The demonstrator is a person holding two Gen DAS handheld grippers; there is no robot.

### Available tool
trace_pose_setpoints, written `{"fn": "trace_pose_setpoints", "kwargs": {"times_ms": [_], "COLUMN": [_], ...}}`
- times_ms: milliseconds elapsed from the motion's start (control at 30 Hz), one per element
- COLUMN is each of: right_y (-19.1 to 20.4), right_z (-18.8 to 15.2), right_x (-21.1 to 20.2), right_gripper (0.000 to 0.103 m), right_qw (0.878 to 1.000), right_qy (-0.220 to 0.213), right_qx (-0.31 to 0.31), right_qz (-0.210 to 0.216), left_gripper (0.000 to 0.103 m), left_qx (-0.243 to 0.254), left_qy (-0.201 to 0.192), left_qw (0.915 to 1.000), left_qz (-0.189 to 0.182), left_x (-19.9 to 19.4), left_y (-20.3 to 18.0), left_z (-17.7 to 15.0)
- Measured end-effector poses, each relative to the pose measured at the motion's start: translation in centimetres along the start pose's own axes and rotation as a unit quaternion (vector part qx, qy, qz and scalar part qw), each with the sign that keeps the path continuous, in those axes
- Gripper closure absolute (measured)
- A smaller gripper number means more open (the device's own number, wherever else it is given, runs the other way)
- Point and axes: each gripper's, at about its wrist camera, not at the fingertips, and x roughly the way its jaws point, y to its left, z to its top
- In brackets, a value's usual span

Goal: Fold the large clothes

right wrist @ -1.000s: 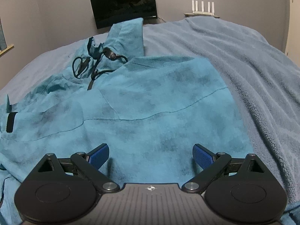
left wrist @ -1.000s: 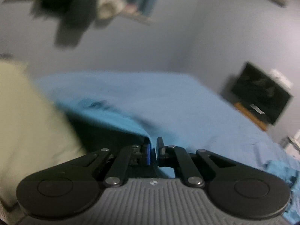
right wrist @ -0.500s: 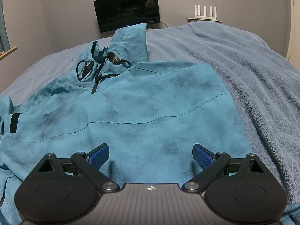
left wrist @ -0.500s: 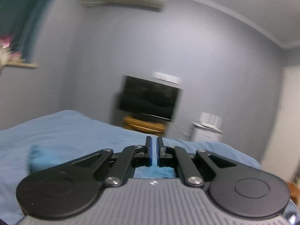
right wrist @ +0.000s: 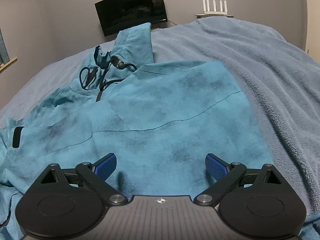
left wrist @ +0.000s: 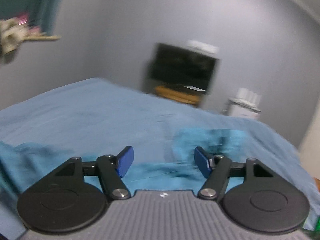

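- The left gripper [left wrist: 163, 164] has just been opening; its blue-padded jaws stand apart with nothing between them, and the teal cloth lies below and beyond, untouched by the pads.
- The right gripper [right wrist: 161, 167] is spread wide, its ribbed blue pads [right wrist: 106, 167] hovering over the garment and clasping nothing.
- No container shows in either view; the only bearing surface is the bed, and the garment lies on it.
- The task's thing, a teal jacket [right wrist: 160, 108], is spread flat on the bed just ahead of the right gripper. Its cloth is mottled with darker patches and crossed by thin dark seams.
- The jacket's hood [right wrist: 134, 42] stands crumpled at the far end, with a black drawcord [right wrist: 88, 78] looped beside it and a small black tab [right wrist: 17, 137] at the left edge.
- In the left wrist view the same jacket [left wrist: 208, 140] shows as a blurred teal heap.
- A fuzzy grey-blue blanket [right wrist: 260, 64] covers the bed under and to the right of the jacket.
- Beyond the bed a dark screen [right wrist: 132, 10] hangs on the grey wall, with a white router [right wrist: 215, 8] with upright antennas to its right.
- The right gripper tilts downward over the jacket; the left points more nearly level across the bed.
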Motion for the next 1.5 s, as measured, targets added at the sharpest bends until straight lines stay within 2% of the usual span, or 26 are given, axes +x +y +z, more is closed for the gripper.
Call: {"fn": "trace_pose_setpoints", "kwargs": {"times_ms": [100,133,233,367,467,567,633,767,833,867,933,967,1000,1067,1100,1133,1200,1267,1367,1500], "right_y": [0.0,0.0,0.1,0.4,0.8,0.9,0.8,0.7,0.7,0.8,0.9,0.9,0.9,0.8,0.9,0.8,0.8,0.9,1.0,0.9], "right_z": [0.0,0.0,0.0,0.0,-0.1,-0.1,-0.1,-0.1,-0.1,-0.1,-0.2,-0.2,-0.2,-0.1,-0.1,-0.1,-0.1,-0.1,-0.1,-0.1], "right_x": [0.3,0.3,0.5,0.5,0.5,0.3,0.2,-0.2,-0.2,-0.2,-0.3,-0.3,-0.3,-0.1,-0.1,0.0,0.0,0.2,0.2,0.0], "right_gripper": [0.006,0.006,0.006,0.006,0.006,0.006,0.006,0.006,0.006,0.006,0.006,0.006,0.006,0.006,0.006,0.006,0.006,0.006,0.006,0.006], "right_qw": [1.0,1.0,1.0,1.0,1.0,1.0,1.0,1.0,1.0,1.0,1.0,1.0,1.0,1.0,1.0,1.0,1.0,1.0,1.0,1.0], "right_qy": [0.004,0.005,0.01,0.012,0.013,0.012,0.01,0.007,0.006,0.005,0.005,0.006,0.006,0.008,0.009,0.009,0.009,0.01,0.01,0.004], "right_qx": [0.003,0.005,0.006,-0.002,-0.013,-0.016,-0.013,-0.007,-0.009,-0.01,-0.012,-0.012,-0.012,-0.012,-0.012,-0.012,-0.015,-0.017,-0.019,-0.013], "right_qz": [0.004,0.004,0.003,0.001,-0.003,-0.009,-0.012,-0.018,-0.02,-0.02,-0.02,-0.02,-0.02,-0.018,-0.017,-0.016,-0.013,-0.011,-0.009,-0.008], "left_gripper": [0.037,0.037,0.037,0.037,0.037,0.035,0.034,0.034,0.035,0.037,0.103,0.103,0.103,0.103,0.103,0.103,0.103,0.103,0.103,0.103], "left_qx": [-0.054,-0.084,-0.152,-0.167,-0.201,-0.249,-0.259,-0.262,-0.279,-0.289,-0.297,-0.292,-0.28,-0.229,-0.18,-0.135,-0.054,-0.004,0.046,0.137], "left_qy": [0.018,0.024,0.03,0.037,0.022,0.018,0.027,0.024,0.024,0.023,0.021,0.022,0.01,-0.024,-0.04,-0.053,-0.085,-0.106,-0.122,-0.123], "left_qw": [0.9965,0.9937,0.9852,0.9803,0.9738,0.965,0.9622,0.9536,0.9425,0.938,0.9323,0.9326,0.9372,0.9536,0.9653,0.9732,0.9845,0.989,0.9908,0.9821], "left_qz": [0.062,0.071,0.072,0.098,0.105,0.081,0.08,0.146,0.182,0.19,0.205,0.211,0.208,0.194,0.185,0.178,0.144,0.103,0.033,-0.041], "left_x": [-0.9,-1.3,-5.1,-7.2,-7.8,-6.3,-4.8,-1.3,0.1,0.3,0.9,1.0,0.9,0.5,0.1,0.0,-0.9,-1.5,-2.2,-1.8], "left_y": [5.3,7.7,13.1,17.2,19.8,21.7,22.4,24.5,26.0,26.8,27.5,27.4,26.9,24.3,22.2,20.2,15.6,11.6,5.8,-2.2], "left_z": [-1.3,-1.7,-3.4,-4.4,-3.9,-3.5,-2.8,-1.8,-1.5,-1.6,-1.1,-0.7,-0.3,0.7,1.3,1.6,2.0,2.0,1.6,-0.5]}}
